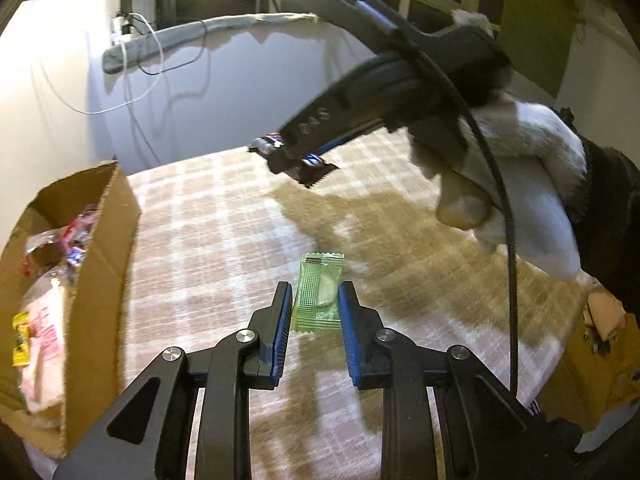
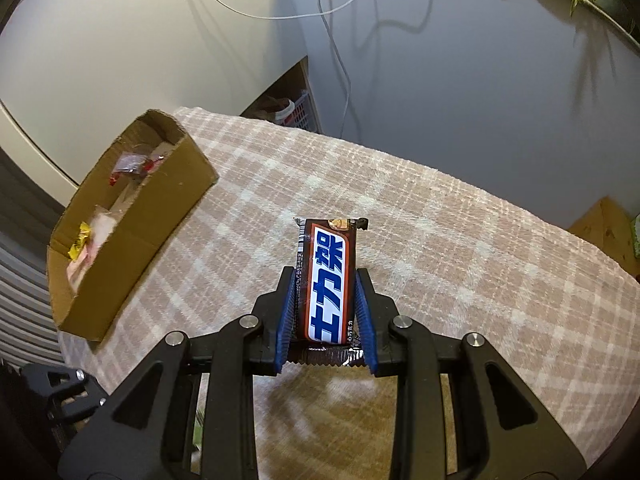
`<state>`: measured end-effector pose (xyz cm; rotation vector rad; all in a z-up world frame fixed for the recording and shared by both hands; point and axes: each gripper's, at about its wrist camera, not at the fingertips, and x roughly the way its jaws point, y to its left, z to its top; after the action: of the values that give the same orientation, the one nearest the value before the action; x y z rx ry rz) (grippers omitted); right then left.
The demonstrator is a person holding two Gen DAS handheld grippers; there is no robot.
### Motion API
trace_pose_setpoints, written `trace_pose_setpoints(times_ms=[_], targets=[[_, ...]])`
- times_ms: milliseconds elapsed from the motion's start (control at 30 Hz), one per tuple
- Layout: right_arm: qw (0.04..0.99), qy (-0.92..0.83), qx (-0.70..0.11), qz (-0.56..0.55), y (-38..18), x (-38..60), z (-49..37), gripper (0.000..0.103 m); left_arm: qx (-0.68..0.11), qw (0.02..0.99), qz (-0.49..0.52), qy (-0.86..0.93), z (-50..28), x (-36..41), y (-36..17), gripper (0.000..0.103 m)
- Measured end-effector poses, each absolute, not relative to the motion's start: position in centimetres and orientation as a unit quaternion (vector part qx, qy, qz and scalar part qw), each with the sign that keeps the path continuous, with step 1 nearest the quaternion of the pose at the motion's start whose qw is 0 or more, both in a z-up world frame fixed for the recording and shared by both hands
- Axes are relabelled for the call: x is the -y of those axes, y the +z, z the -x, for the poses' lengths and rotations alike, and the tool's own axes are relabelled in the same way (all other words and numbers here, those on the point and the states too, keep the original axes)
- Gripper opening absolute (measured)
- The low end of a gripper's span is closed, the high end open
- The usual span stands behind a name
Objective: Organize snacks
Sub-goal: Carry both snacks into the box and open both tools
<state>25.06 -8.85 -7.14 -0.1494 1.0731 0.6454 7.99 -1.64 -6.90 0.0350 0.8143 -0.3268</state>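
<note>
Both grippers tilted down over tablecloth [image 2: 440, 216], left gripper [image 1: 316, 300] around green sachet [image 1: 320, 290], right gripper [image 2: 326, 300] around chocolate bar [image 2: 326, 280].

Desk [image 2: 460, 240] under checked cloth: wide open stretch centre and right, nothing lying there. Left edge blocked by cardboard box [image 2: 132, 236], walls upright, top open, snacks inside, room above rim. Left tool [image 1: 316, 300] low near desk with green packet [image 1: 320, 292] between pads. Right tool [image 1: 296, 156] crosses far-right airspace above desk, cable [image 1: 508, 280] hanging beside. Wall [image 2: 460, 100] closes far side.
</note>
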Motion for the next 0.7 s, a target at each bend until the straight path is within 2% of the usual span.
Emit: trace_pose_setpoints(times_ms=[700], targets=[[0.807,0.329,-0.483,0.085,-4.6,2.6,-22.8,0.029,-0.349,0.931,0.012,-0.107,-6.4,-5.3,-3.9,0.022]])
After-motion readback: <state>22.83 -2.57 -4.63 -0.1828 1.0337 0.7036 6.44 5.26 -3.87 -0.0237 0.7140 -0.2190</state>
